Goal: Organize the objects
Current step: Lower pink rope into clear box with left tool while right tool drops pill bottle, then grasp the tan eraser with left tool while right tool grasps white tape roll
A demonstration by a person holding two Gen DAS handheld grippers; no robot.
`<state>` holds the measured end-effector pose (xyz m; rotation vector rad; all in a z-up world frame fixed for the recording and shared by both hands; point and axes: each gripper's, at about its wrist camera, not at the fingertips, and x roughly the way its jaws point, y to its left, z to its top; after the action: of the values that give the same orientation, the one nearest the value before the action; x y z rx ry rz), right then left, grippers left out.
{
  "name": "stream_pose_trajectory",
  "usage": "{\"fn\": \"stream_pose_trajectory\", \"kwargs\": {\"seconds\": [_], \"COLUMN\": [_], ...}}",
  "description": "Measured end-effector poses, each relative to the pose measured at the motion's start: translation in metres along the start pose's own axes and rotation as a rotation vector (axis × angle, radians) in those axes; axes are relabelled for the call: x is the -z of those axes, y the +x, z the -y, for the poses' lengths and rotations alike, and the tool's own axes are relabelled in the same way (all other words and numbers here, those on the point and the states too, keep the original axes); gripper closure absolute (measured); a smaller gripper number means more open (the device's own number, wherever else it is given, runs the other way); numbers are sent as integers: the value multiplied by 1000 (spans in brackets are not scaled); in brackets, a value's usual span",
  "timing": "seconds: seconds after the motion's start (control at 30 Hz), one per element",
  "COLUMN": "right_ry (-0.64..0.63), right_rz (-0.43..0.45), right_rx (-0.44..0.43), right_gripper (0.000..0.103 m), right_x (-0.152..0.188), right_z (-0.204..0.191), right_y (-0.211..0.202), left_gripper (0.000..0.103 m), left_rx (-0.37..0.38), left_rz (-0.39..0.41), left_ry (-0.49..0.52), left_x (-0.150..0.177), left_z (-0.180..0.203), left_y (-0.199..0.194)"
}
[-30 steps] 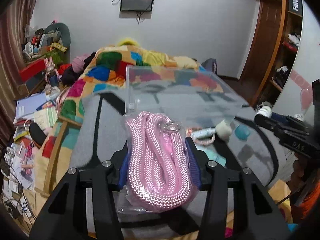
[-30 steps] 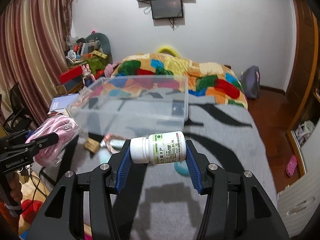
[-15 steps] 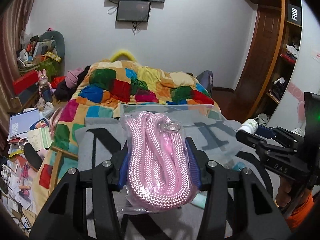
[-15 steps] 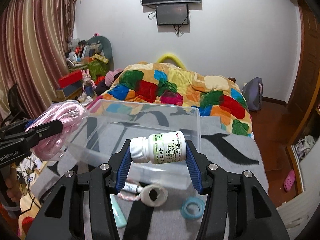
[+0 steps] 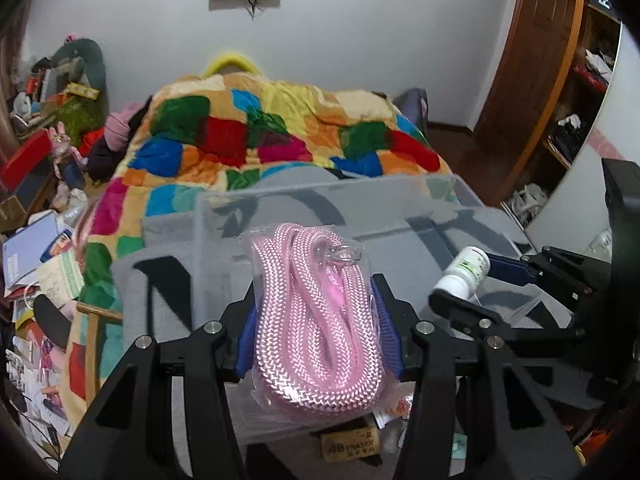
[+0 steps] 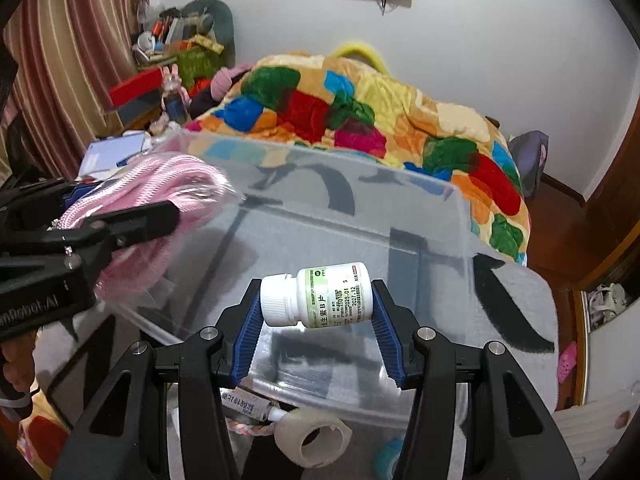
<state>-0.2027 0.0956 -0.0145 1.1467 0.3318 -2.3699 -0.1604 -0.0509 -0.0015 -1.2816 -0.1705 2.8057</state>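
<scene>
My left gripper (image 5: 316,316) is shut on a coil of pink rope in a clear bag (image 5: 316,312) and holds it over the near left part of a clear plastic box (image 5: 400,204). The rope (image 6: 168,184) and left gripper (image 6: 136,220) also show at the left of the right wrist view. My right gripper (image 6: 316,300) is shut on a white pill bottle with a green label (image 6: 320,294), lying sideways, over the box (image 6: 360,200). The bottle (image 5: 464,272) shows at the right of the left wrist view.
The box stands on a grey blanket (image 6: 516,300) on a bed with a patchwork quilt (image 5: 260,132). A tape roll (image 6: 312,436), a tube (image 6: 248,404) and a small wooden block (image 5: 352,446) lie in front of the box. Clutter lies on the floor at the left (image 5: 36,256).
Both grippers have moved forward and over the clear box, with the rope and the bottle still held. The box now fills the lower middle of both views.
</scene>
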Motion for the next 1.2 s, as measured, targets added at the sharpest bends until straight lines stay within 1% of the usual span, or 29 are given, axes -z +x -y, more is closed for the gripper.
{"fn": "stream_pose_trajectory", "kwargs": {"seconds": [0.07, 0.1, 0.13, 0.2, 0.23, 0.27, 0.37, 0.43, 0.47, 0.53, 0.6, 0.67, 0.77, 0.9, 1.03, 1.2], "right_ry": [-11, -20, -26, -40, -47, -55, -71, -76, -74, -67, -63, -55, -43, -25, 8, 57], "right_rz": [5, 8, 11, 27, 36, 49, 73, 91, 103, 127, 144, 161, 172, 165, 140, 101], "right_rx": [5, 15, 23, 25, 25, 27, 31, 30, 26, 17, 14, 10, 4, 0, -20, -51], "right_gripper": [55, 52, 44, 35, 33, 33, 33, 32, 31, 29, 29, 28, 28, 28, 28, 28], "right_x": [0, -1, -1, 1, 2, 3, 5, 8, 10, 14, 18, 24, 34, 52, 70, 88], "right_z": [-3, -4, -6, -8, -10, -11, -13, -13, -13, -10, -9, -6, -3, 0, 1, 5], "right_y": [0, 0, -2, -7, -10, -14, -26, -36, -42, -55, -65, -75, -85, -89, -86, -71], "left_gripper": [51, 51, 51, 51, 49, 48, 40, 29, 27, 18, 14, 14, 13, 13, 13, 13], "left_rx": [15, 16, 16, 19, 12, 2, -30, -50, -63, -78, -87, -91, -83, -64, -43, -26], "left_rz": [-10, -12, -9, 6, 17, 33, 77, 107, 128, 153, 165, 170, 159, 130, 85, 0], "left_ry": [-9, -16, -20, -11, -4, 5, 28, 40, 47, 61, 77, 95, 98, 75, 51, 23], "left_x": [0, 0, 0, 0, 0, -1, -2, -1, 1, 6, 12, 21, 36, 54, 72, 94], "left_z": [-2, -3, -3, -2, -2, -1, 2, 4, 6, 8, 11, 14, 15, 12, 9, 4], "left_y": [4, 4, 3, -3, -7, -13, -31, -43, -51, -62, -69, -74, -77, -75, -67, -44]}}
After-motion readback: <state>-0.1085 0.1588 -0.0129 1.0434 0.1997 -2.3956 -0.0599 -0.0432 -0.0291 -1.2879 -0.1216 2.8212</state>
